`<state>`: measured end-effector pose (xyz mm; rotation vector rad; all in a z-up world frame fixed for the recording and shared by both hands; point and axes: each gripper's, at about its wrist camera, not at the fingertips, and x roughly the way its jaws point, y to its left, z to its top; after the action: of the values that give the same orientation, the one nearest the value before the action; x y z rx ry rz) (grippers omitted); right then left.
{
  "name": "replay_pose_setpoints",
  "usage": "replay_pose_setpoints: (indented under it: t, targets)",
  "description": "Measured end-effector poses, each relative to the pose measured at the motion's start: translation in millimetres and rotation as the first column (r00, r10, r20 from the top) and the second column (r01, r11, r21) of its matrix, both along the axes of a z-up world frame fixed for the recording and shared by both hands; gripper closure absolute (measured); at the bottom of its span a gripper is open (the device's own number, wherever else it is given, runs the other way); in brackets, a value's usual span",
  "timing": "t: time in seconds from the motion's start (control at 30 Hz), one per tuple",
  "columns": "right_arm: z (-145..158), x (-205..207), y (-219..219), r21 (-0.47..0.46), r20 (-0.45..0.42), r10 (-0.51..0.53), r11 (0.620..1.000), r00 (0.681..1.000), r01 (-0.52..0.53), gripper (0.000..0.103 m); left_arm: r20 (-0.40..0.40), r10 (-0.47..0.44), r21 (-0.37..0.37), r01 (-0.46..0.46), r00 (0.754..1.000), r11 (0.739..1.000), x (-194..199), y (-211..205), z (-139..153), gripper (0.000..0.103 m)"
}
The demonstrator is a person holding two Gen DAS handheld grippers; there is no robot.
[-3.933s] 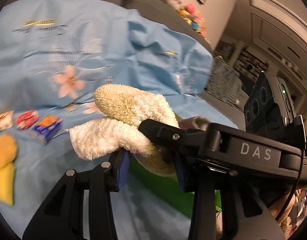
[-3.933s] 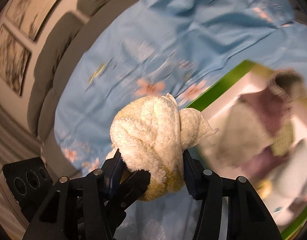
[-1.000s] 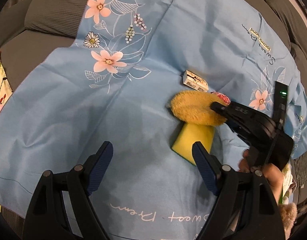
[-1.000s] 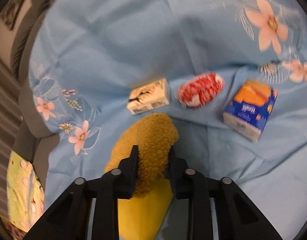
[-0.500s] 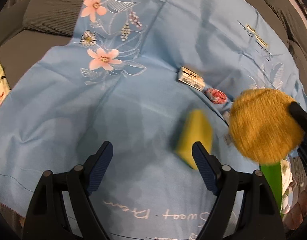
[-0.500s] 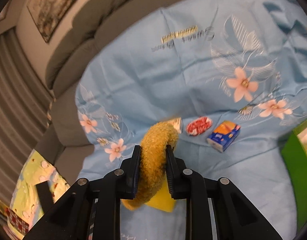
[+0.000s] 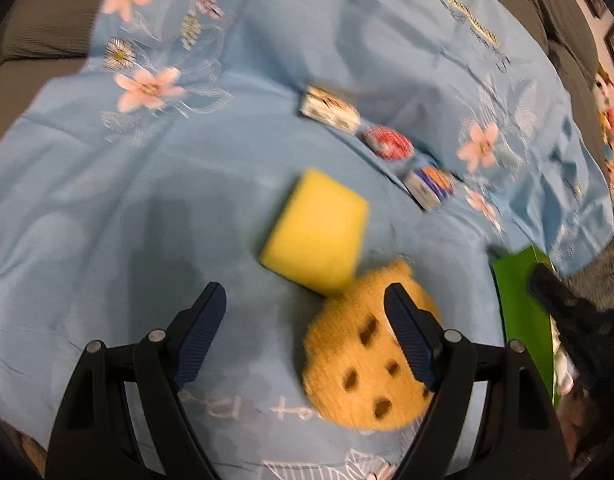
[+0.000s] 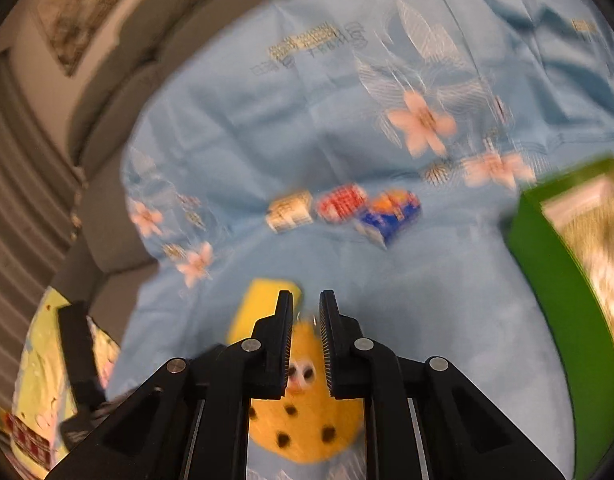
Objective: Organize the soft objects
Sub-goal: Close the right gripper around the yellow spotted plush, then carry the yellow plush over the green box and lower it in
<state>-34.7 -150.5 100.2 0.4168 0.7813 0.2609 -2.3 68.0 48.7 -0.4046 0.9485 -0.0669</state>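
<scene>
Here, left hand-held gripper point(image 7: 303, 293) gapes wide; right hand-held gripper point(image 8: 306, 297), jaws just closing, narrow, empty; cloth lettering point(image 8: 303, 45) unreadably blurred.

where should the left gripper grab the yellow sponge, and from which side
Across its two longer flat sides, coming down from above. The yellow sponge lies flat and skewed on the blue cloth, its near corner touching the cookie plush, so roll the open left gripper to match.

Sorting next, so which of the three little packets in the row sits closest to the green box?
The blue-and-orange packet; the red one sits mid-row, the white one farthest from the box.
</scene>
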Motion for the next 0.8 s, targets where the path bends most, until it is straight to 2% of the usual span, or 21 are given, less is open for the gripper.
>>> replay_pose_setpoints:
  t: [0.07, 0.13, 0.2, 0.23, 0.33, 0.43, 0.57, 0.63, 0.67, 0.73, 0.8]
  targets:
    - [-15, 8, -3, 0.012, -0.088, 0.015, 1.0, 0.996, -0.014, 0.086, -0.026, -0.047, -0.012, 0.047, 0.999, 0.999, 1, -7, -3, 0.023]
    - [-29, 14, -1, 0.016, -0.148, 0.051, 0.999, 0.988, -0.049, 0.074, -0.036, -0.077, 0.004, 0.077, 0.996, 0.997, -1, -13, -4, 0.022]
    - [-43, 18, 0, 0.021, -0.184, 0.072, 0.997, 0.98, -0.069, 0.044, -0.041, -0.091, 0.031, 0.093, 0.995, 0.995, -3, -19, -5, 0.023]
    - [-48, 19, 0, 0.028, -0.2, 0.076, 0.997, 0.977, -0.072, 0.039, -0.053, -0.11, 0.045, 0.113, 0.992, 0.993, -4, -23, -7, 0.023]
    - [-65, 23, -2, 0.097, -0.262, 0.12, 0.991, 0.958, -0.097, 0.038, -0.087, -0.198, 0.091, 0.206, 0.976, 0.974, -3, -39, -14, 0.023]
    - [-76, 25, -6, 0.158, -0.305, 0.129, 0.984, 0.944, -0.083, 0.038, -0.113, -0.215, 0.117, 0.228, 0.97, 0.967, -3, -47, -23, 0.024]
    - [-92, 29, -5, 0.216, -0.377, 0.158, 0.973, 0.913, -0.079, 0.038, -0.157, -0.25, 0.075, 0.264, 0.956, 0.962, 2, -52, -40, 0.024]
    - [-95, 29, -3, 0.245, -0.372, 0.176, 0.966, 0.912, -0.087, 0.039, -0.155, -0.252, 0.053, 0.263, 0.955, 0.963, 3, -54, -43, 0.027]
    - [-94, 29, -1, 0.25, -0.364, 0.182, 0.964, 0.913, -0.093, 0.044, -0.137, -0.257, 0.057, 0.266, 0.957, 0.962, 3, -56, -42, 0.034]
    - [-97, 28, 2, 0.251, -0.366, 0.187, 0.963, 0.912, -0.097, 0.05, -0.116, -0.3, -0.002, 0.302, 0.947, 0.953, 2, -60, -42, 0.034]
    - [-97, 28, 2, 0.241, -0.368, 0.178, 0.966, 0.913, -0.091, 0.056, -0.099, -0.32, -0.023, 0.319, 0.942, 0.947, -1, -65, -40, 0.038]
